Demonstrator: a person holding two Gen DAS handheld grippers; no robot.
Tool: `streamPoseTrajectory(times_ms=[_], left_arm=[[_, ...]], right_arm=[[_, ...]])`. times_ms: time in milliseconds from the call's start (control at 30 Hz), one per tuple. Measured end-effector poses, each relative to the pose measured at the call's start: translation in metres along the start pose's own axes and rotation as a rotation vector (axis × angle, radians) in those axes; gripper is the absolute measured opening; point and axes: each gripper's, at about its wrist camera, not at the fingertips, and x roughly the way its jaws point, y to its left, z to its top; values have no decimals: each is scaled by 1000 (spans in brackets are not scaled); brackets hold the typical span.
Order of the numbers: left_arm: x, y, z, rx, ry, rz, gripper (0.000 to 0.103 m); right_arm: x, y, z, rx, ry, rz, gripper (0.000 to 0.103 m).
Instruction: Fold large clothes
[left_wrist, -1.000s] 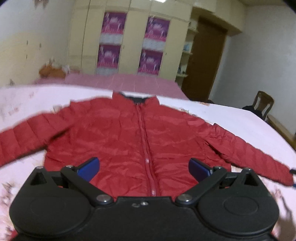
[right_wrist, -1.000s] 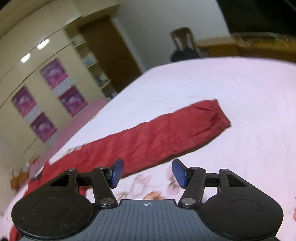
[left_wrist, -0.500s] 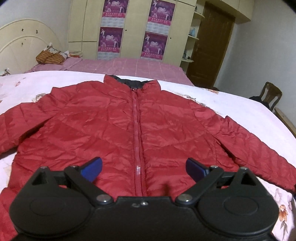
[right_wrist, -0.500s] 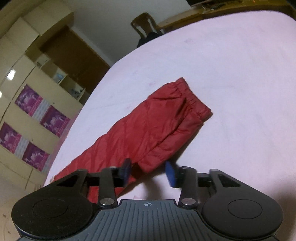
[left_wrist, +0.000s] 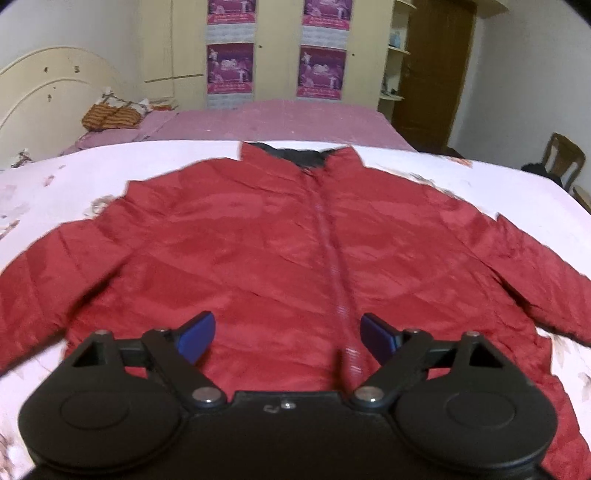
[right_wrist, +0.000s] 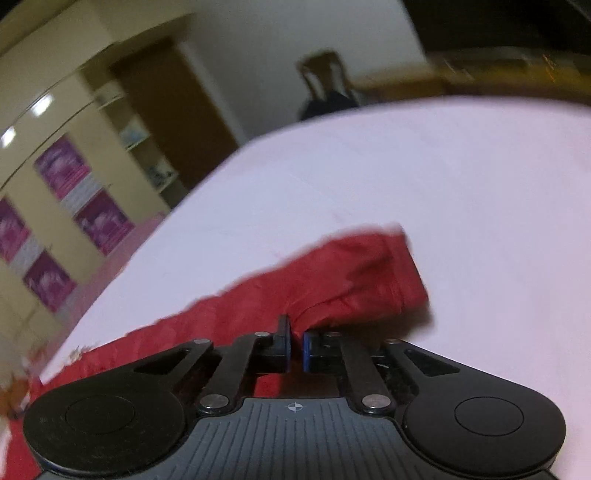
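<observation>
A red puffer jacket lies zipped and face up on a white floral bed sheet, sleeves spread to both sides. My left gripper is open and empty, hovering over the jacket's lower front near the zipper. In the right wrist view my right gripper is shut on the lower edge of the jacket's sleeve near the cuff, and the cuff end is bunched and lifted off the sheet.
A second bed with a pink cover and a cream headboard lies behind. A wardrobe with purple posters, a brown door and a wooden chair stand at the back right.
My right gripper closed onto the sleeve near its cuff and raised it. My left gripper shifted left over the jacket's lower front and stayed open.
</observation>
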Motion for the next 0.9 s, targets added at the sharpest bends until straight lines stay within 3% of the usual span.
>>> streamPoseTrajectory(times_ms=[167, 267, 433, 600, 767, 800, 833, 900], left_arm=[[-9, 34, 10, -78, -15, -38, 78], [-15, 52, 14, -120, -23, -58, 77], [-21, 81, 7, -186, -5, -105, 77], [-30, 104, -6, -256, -4, -103, 77], [-34, 117, -13, -305, -9, -114, 77], [-34, 118, -14, -310, -11, -123, 77], [-33, 116, -13, -311, -15, -129, 79], [-31, 111, -10, -305, -26, -152, 88]], right_arm=[[-17, 104, -17, -289, -38, 180, 4], [-28, 172, -49, -434, -7, 338, 4], [-48, 268, -131, -654, 116, 578, 4], [-68, 326, -217, -839, 266, 732, 4], [-76, 338, -284, -972, 386, 789, 5], [-85, 340, -297, -1023, 368, 769, 22], [-93, 339, -305, -1062, 342, 764, 56], [-106, 332, -303, -1079, 277, 798, 79]])
